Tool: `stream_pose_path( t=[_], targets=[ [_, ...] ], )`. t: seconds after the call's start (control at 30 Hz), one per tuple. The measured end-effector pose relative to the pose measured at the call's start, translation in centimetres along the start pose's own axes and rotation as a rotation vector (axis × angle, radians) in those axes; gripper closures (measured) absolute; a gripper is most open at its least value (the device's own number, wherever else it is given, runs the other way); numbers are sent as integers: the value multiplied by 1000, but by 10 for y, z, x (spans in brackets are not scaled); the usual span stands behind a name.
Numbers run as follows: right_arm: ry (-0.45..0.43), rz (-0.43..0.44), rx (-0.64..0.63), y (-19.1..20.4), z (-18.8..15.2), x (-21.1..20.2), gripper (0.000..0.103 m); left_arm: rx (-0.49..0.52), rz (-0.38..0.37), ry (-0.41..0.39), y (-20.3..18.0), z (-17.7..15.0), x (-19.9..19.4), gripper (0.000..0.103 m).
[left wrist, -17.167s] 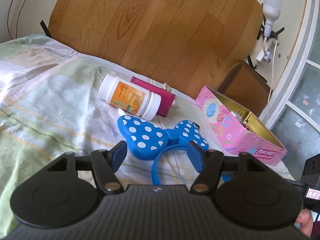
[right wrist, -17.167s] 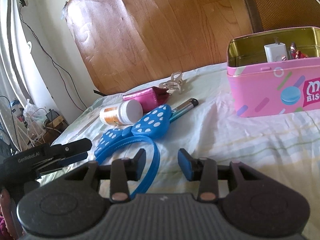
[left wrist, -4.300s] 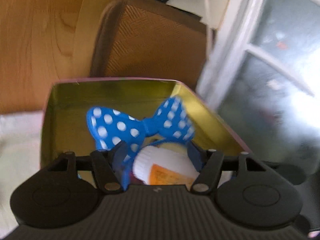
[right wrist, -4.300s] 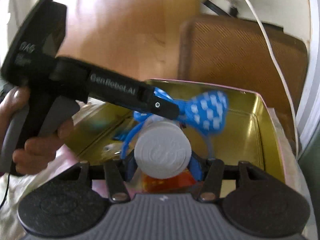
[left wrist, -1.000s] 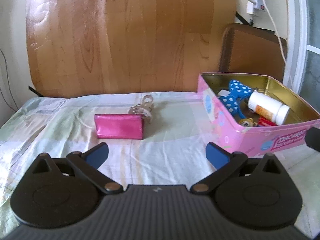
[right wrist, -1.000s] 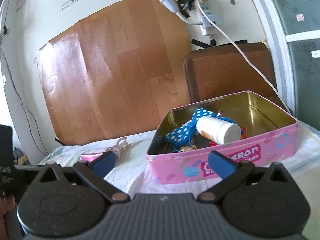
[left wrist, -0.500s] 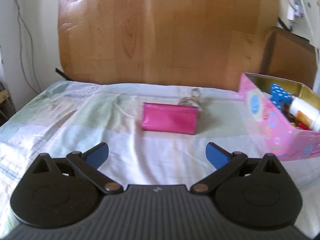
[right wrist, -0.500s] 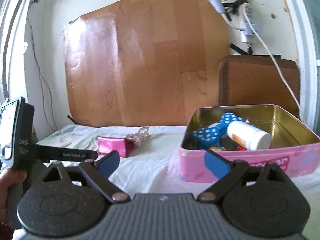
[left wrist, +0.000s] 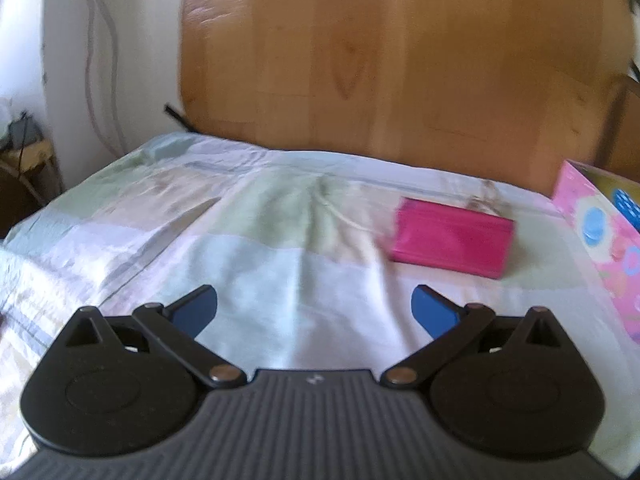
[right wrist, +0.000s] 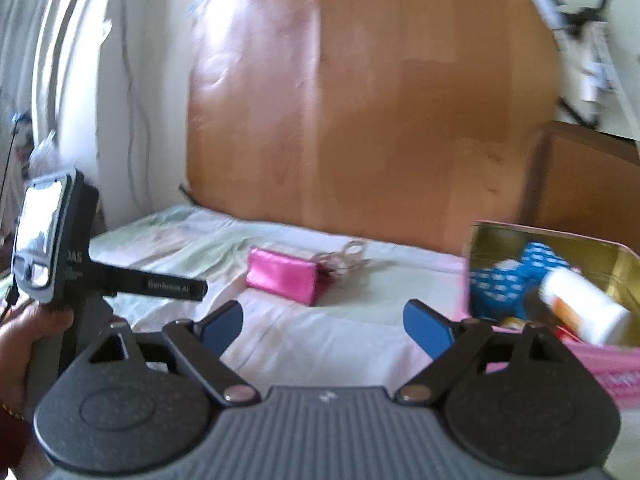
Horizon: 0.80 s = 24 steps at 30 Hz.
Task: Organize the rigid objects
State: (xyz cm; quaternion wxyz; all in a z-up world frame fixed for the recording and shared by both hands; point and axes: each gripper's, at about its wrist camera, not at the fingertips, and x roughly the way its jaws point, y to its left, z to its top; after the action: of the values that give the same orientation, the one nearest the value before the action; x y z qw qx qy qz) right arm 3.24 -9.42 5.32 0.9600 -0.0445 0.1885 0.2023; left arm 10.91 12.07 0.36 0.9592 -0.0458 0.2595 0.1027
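Note:
A pink pouch [left wrist: 450, 246] lies on the bed sheet, ahead and right of my open, empty left gripper [left wrist: 314, 312]; it also shows in the right wrist view [right wrist: 282, 274]. A clear hair clip [right wrist: 346, 256] lies just behind it. The pink tin [right wrist: 616, 372] at the right holds the blue polka-dot bow headband [right wrist: 506, 280] and the white pill bottle [right wrist: 580, 306]; its corner shows in the left wrist view [left wrist: 600, 232]. My right gripper [right wrist: 322, 326] is open and empty, back from the pouch.
A wooden board [left wrist: 380, 60] leans against the wall behind the bed. A brown chair back [right wrist: 584, 176] stands behind the tin. The left gripper's body and the hand holding it [right wrist: 48, 248] show at the left of the right wrist view. The sheet [left wrist: 220, 232] spreads leftward.
Both views have swung left. The pouch and tin have slid to the right in both views. Both grippers stay open and empty.

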Motion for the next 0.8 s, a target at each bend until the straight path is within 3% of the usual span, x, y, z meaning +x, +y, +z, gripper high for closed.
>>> stream_pose_path(
  t=[0.13,0.33,0.53,0.7,0.8],
  targets=[
    [47,38,-20,7,10,42,20,-106,-40,29,17,-1,11,0],
    [118,72,80,-8,34,111,27,-126,-51,-5,17,1,7,0],
    [155,29,293,-46,63,167,29,-129,-71,0,16,1,8,0],
    [282,26,423,-72,74,226,29,-98,-84,-11,10,0,6,0],
    [369,20,415,-67,64,251,32,-77,-90,-24,7,0,5,0]
  ],
)
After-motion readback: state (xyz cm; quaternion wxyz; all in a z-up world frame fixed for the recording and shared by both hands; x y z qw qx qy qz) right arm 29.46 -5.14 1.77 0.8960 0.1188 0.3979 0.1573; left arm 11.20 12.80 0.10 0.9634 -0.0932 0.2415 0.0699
